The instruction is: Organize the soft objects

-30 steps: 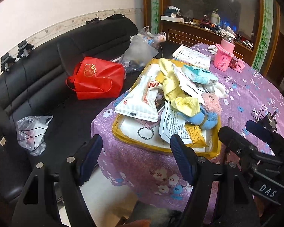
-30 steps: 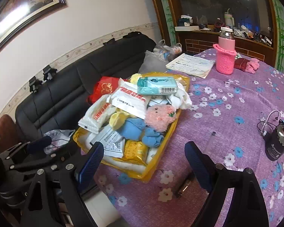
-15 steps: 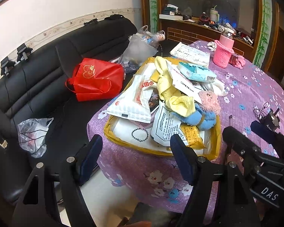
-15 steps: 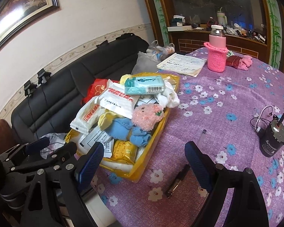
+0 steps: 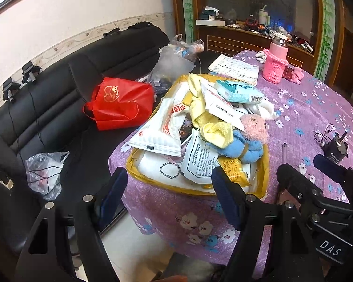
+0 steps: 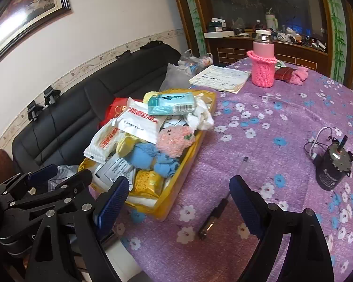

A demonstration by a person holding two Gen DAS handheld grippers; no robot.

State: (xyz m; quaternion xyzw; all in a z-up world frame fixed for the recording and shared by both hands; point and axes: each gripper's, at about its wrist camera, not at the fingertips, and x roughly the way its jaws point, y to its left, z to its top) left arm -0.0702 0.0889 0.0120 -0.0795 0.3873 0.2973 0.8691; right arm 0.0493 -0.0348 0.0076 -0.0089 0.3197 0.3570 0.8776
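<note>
A yellow tray sits at the table's near left edge, piled with packets and soft things: a pink fuzzy toy, blue plush socks, a yellow cloth, a white cloth and a teal tissue pack. My left gripper is open and empty, below the tray's near edge. My right gripper is open and empty, over the table right of the tray.
The purple flowered tablecloth holds a pen, a small motor, a pink-sleeved bottle, papers and a pink cloth. A black sofa on the left carries a red bag and plastic bags.
Both grippers have drawn back and up a little from the tray, so the table looks smaller and farther. Both stay open. Nothing on the table has moved.
</note>
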